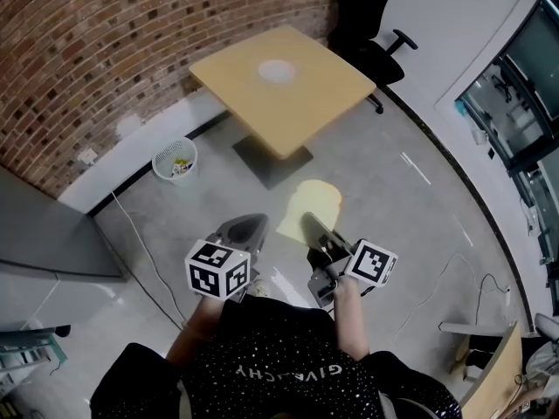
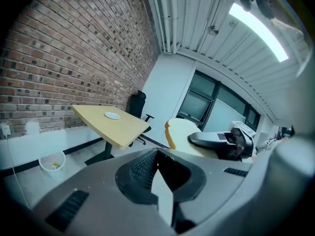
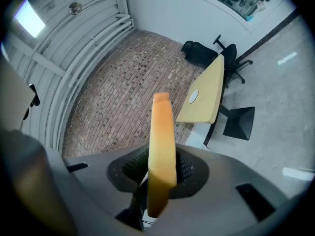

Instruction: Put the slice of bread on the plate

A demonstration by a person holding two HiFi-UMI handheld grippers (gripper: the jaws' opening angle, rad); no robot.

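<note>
Right tool (image 1: 310,223): gripping bread slice (image 1: 316,201)
Left tool (image 1: 254,226): closed, empty
Plate (image 1: 276,71): on worktop (image 1: 319,103), well apart
Nearby: wastebasket (image 1: 175,158), chair (image 1: 365,24)

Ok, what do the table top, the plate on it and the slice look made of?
Table top: likely wood laminate; matte, even tan.
Plate: white, smooth; ceramic or plastic, too small to tell.
Slice of bread: pale crumb, darker tan crust; real or replica is unclear.

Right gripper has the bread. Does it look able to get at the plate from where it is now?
Probably not yet. The plate sits on the table across a stretch of open floor, well beyond the right gripper and its bread. Nothing blocks the way; stepping closer should do.
</note>
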